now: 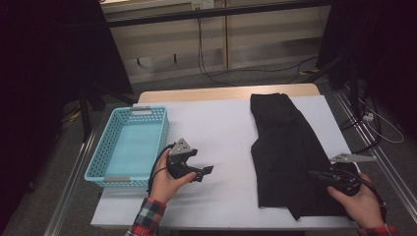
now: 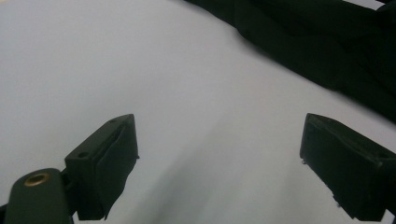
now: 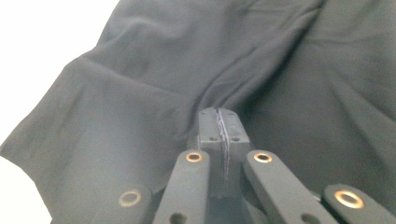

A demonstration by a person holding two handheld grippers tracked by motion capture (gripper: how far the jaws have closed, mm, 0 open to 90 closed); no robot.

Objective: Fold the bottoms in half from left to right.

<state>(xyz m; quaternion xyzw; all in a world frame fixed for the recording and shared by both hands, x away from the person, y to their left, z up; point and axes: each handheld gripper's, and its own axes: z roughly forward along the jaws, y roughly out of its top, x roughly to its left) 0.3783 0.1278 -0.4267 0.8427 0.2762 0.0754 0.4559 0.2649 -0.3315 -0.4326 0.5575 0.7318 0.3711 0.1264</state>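
Note:
A black garment (image 1: 285, 147) lies spread over the right half of the white table cover (image 1: 216, 123). My right gripper (image 1: 313, 173) rests at the garment's right edge near the front, held by a hand. In the right gripper view its jaws (image 3: 219, 116) are pressed together on a pinch of the black cloth (image 3: 140, 93), and creases run into their tips. My left gripper (image 1: 204, 173) sits at the front left of the table, pointing right. It stands open (image 2: 219, 154) over bare white surface, with the garment (image 2: 327, 46) farther off.
A light blue plastic basket (image 1: 163, 132) stands at the table's left edge, just left of my left hand, with nothing in it. Dark stands and cables crowd the floor beyond the table. A metal rail runs along each side.

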